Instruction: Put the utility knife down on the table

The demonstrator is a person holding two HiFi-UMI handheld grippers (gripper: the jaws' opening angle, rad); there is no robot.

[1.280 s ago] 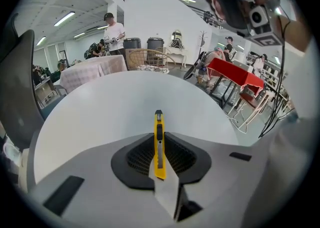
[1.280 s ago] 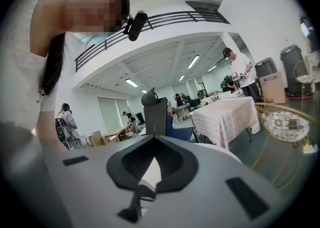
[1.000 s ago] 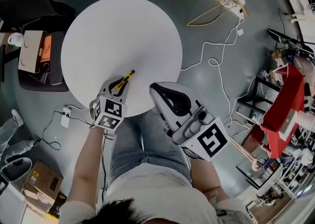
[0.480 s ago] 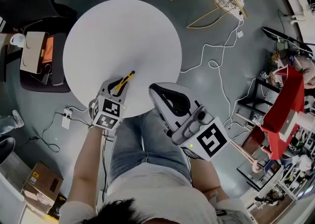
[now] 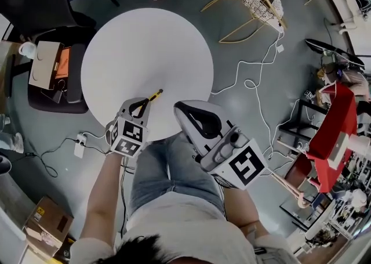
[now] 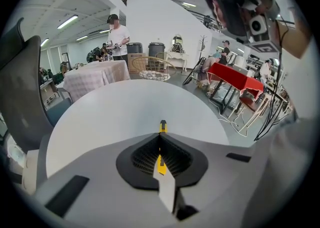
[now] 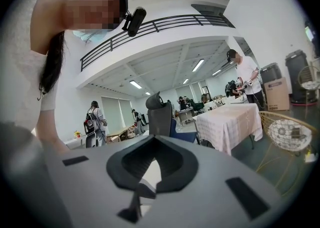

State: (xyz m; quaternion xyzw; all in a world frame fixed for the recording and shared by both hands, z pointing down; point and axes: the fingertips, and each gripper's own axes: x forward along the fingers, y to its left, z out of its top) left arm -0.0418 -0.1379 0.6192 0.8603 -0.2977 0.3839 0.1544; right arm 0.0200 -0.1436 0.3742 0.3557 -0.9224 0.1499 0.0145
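Utility knife [image 5: 153, 95]: slim yellow body with a dark tip, clamped between the closed jaws of the left hand-held gripper [image 5: 145, 102], poking out over the table's [image 5: 145, 42] near edge.
Why held so: pointed inward over the table, probably ready to be laid down.
Right hand-held gripper [image 5: 184, 108]: jaws together, empty, parked off the near edge.

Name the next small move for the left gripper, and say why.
Probably lower the left gripper until the utility knife rests on the white table, before opening. The jaws are clamped on the knife, its yellow tip points out over the table's near edge, and contact with the top is not evident.
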